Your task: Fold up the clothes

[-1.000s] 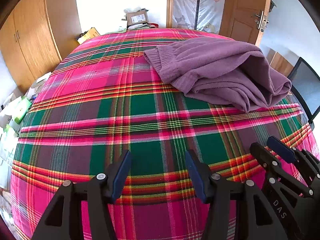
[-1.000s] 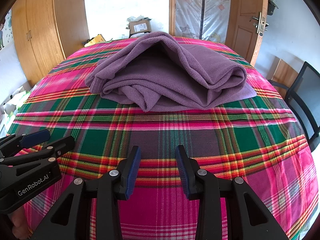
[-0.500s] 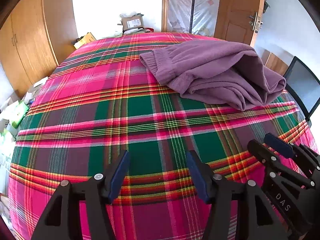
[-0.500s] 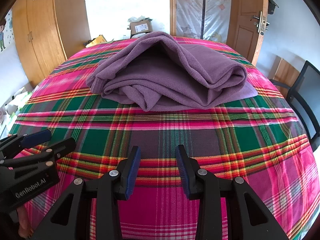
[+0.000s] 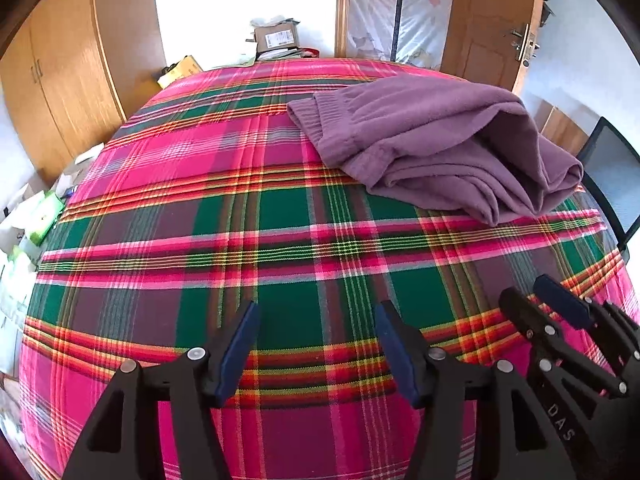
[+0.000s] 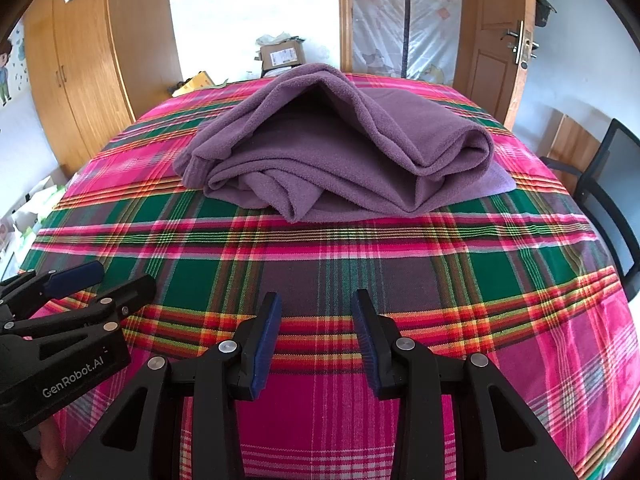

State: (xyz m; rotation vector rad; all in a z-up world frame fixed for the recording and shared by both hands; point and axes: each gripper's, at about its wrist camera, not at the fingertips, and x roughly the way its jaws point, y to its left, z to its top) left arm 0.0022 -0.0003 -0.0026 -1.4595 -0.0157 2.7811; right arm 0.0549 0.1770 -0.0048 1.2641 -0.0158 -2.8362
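One purple garment point(image 6: 344, 148), its folds hiding inner layers.

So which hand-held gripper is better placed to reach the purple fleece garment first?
Probably the right hand-held gripper: the crumpled purple fleece garment lies straight ahead of its open jaws. For the left hand-held gripper, also open, it lies off to the right.

Probably a home bedroom: plaid-covered bed point(image 6: 400, 264), wooden wardrobe point(image 6: 80, 76), panelled door point(image 6: 496, 52), cardboard box point(image 6: 282, 54) on the floor.
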